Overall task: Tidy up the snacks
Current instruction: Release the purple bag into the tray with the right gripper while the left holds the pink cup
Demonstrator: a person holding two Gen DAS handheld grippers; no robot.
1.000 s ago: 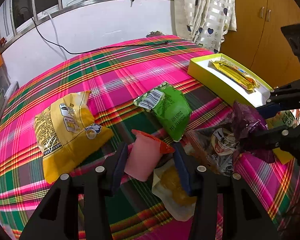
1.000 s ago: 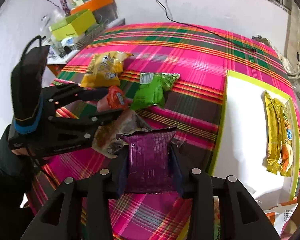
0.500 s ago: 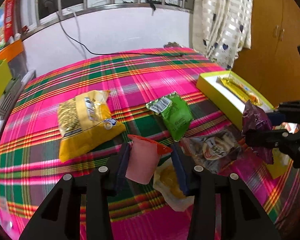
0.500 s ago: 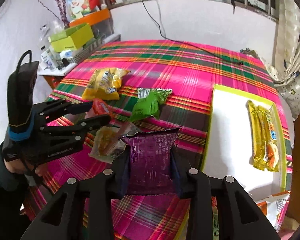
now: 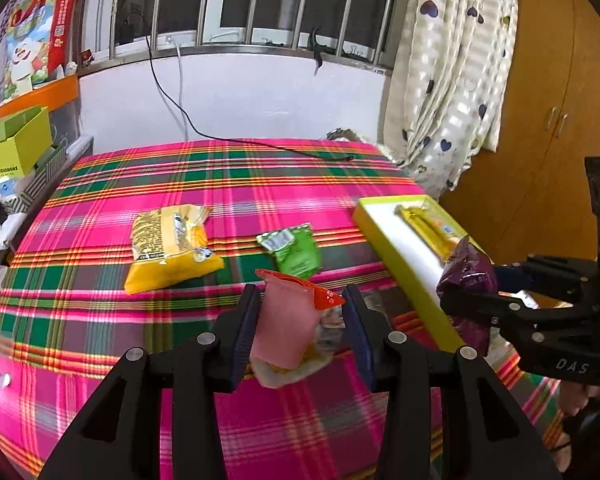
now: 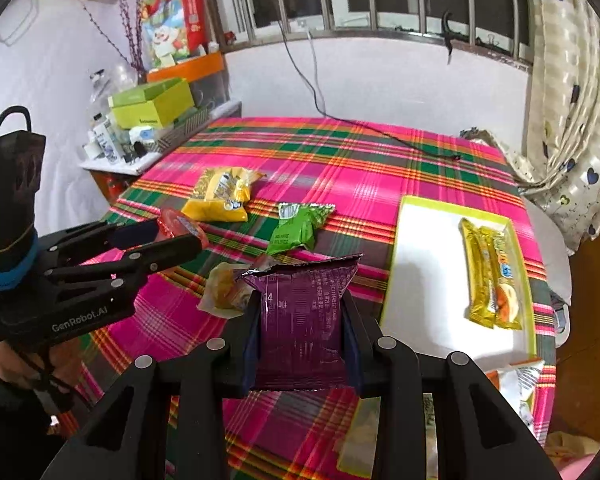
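Note:
My left gripper (image 5: 300,320) is shut on a pink jelly cup (image 5: 286,328) with a red lid, held above the plaid table; it also shows in the right wrist view (image 6: 176,230). My right gripper (image 6: 302,328) is shut on a purple snack packet (image 6: 304,320), held near the left edge of a yellow-green tray (image 6: 394,272); the packet shows in the left wrist view (image 5: 466,284). Two gold bars (image 6: 490,272) lie in the tray. A yellow bag (image 5: 170,246), a green packet (image 5: 294,252) and a clear-wrapped pastry (image 6: 224,292) lie on the table.
The tray also shows in the left wrist view (image 5: 400,264). An orange-white packet (image 6: 518,384) lies by the tray's near corner. A black cable (image 6: 380,132) crosses the far side of the table. A side shelf (image 6: 148,136) with boxes stands at the left.
Both grippers have risen with their snacks still held, so the table looks farther off. The right gripper with the purple packet has shifted toward the tray.

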